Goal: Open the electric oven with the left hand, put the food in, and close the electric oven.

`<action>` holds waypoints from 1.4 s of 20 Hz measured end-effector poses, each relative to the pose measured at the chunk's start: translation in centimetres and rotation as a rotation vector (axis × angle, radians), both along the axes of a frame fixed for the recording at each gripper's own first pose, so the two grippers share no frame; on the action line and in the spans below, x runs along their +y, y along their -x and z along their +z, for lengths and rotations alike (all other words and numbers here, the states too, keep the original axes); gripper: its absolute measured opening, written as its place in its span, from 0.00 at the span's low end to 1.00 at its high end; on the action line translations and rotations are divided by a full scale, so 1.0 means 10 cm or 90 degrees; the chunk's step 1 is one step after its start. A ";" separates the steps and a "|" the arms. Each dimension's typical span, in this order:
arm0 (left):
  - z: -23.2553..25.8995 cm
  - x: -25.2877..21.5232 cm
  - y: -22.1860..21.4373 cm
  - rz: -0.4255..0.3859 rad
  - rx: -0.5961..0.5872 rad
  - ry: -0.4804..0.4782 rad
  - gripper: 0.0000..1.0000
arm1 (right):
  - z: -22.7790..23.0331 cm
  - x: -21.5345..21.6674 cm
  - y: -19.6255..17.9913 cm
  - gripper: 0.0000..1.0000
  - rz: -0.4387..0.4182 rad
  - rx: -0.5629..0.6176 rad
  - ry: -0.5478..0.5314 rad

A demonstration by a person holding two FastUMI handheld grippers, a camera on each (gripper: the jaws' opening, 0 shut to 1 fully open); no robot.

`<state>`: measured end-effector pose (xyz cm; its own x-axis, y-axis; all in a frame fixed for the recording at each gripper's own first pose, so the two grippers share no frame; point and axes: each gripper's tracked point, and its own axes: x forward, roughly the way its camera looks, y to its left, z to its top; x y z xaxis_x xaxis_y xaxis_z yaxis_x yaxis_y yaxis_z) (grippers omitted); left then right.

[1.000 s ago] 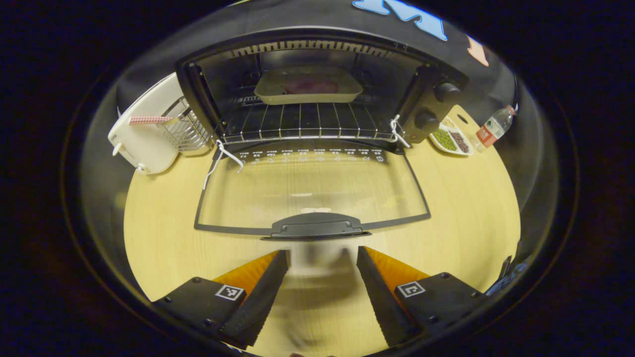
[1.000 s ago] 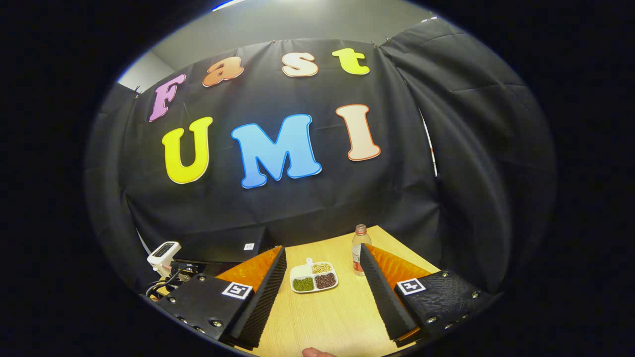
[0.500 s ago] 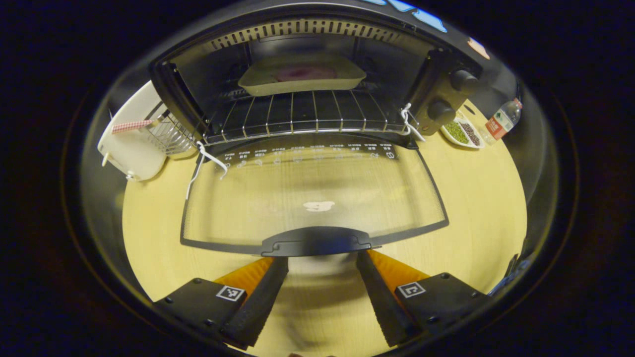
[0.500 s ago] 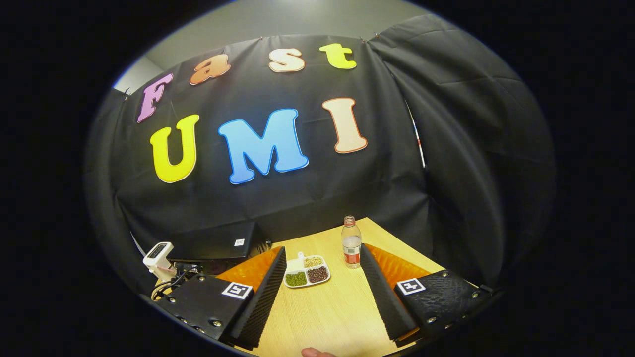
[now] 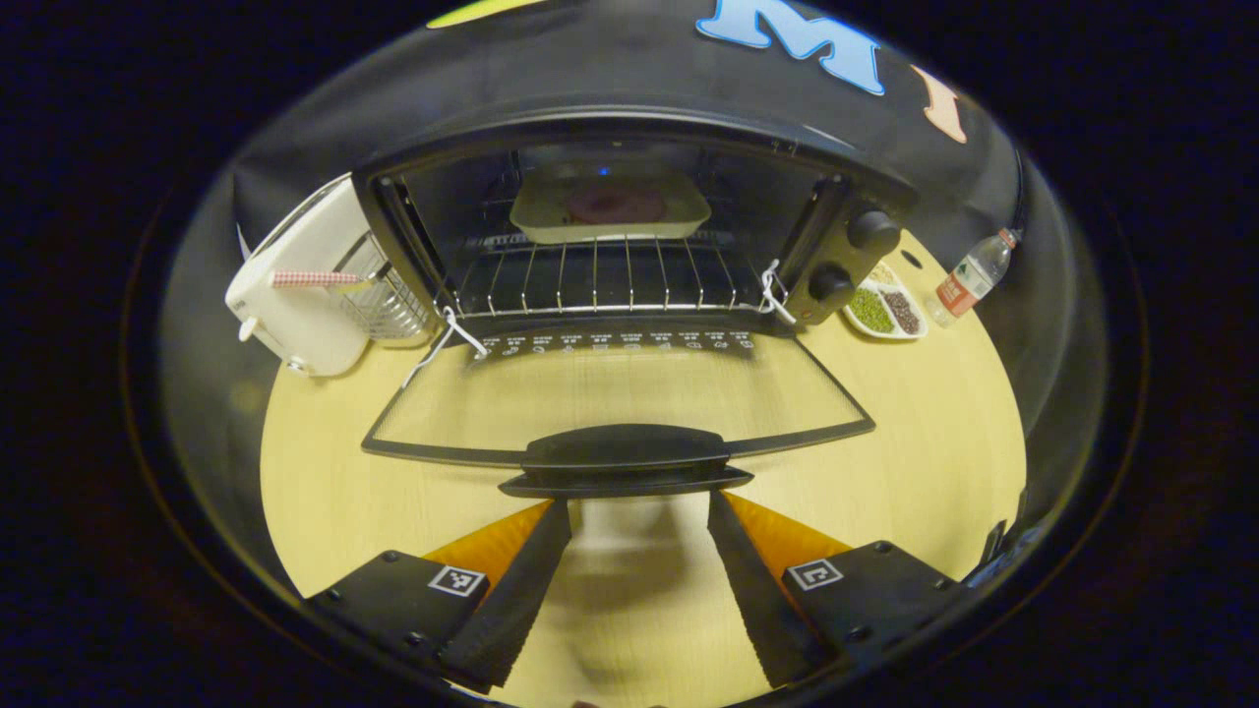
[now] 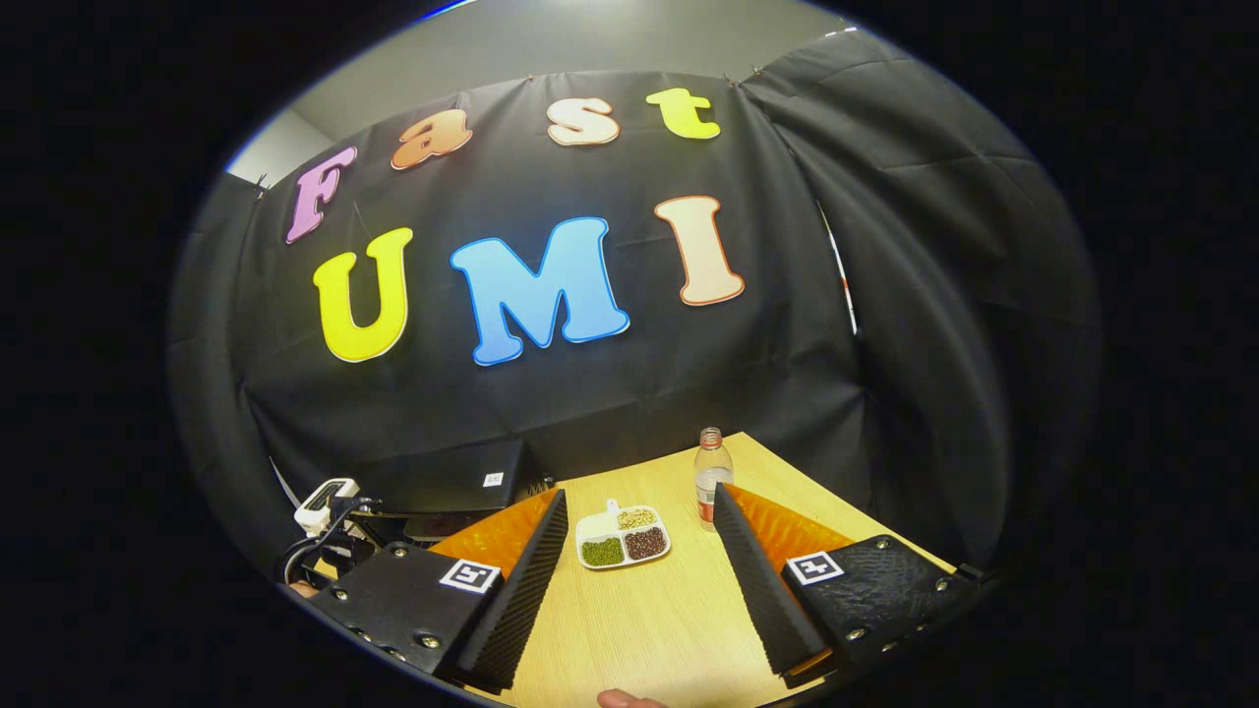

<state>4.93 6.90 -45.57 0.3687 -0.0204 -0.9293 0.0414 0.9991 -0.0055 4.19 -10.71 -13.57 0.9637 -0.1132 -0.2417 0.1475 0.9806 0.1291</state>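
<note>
Left gripper wide open, empty, nosed just under the door handle. Door now tipped up slightly versus half a second back, so closing probably begun. Tray with food, dark and hard to identify, deep in the oven on the rack. Right gripper open, idle above the table.

Ahead of the left claw, the food in the tray deep inside the oven is too dim to identify. The surface between its fingers is blurred.
</note>
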 end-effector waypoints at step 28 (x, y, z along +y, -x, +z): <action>3.67 -0.82 -0.16 0.075 -0.624 -0.017 1.00 | 0.97 0.00 -0.35 0.90 0.141 -0.119 0.079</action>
<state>6.52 -1.31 -8.87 0.9739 0.0821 -0.2116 -0.0839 0.9965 0.0005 7.66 -10.69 -3.89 0.9947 0.0870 -0.0549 -0.0865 0.9962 0.0105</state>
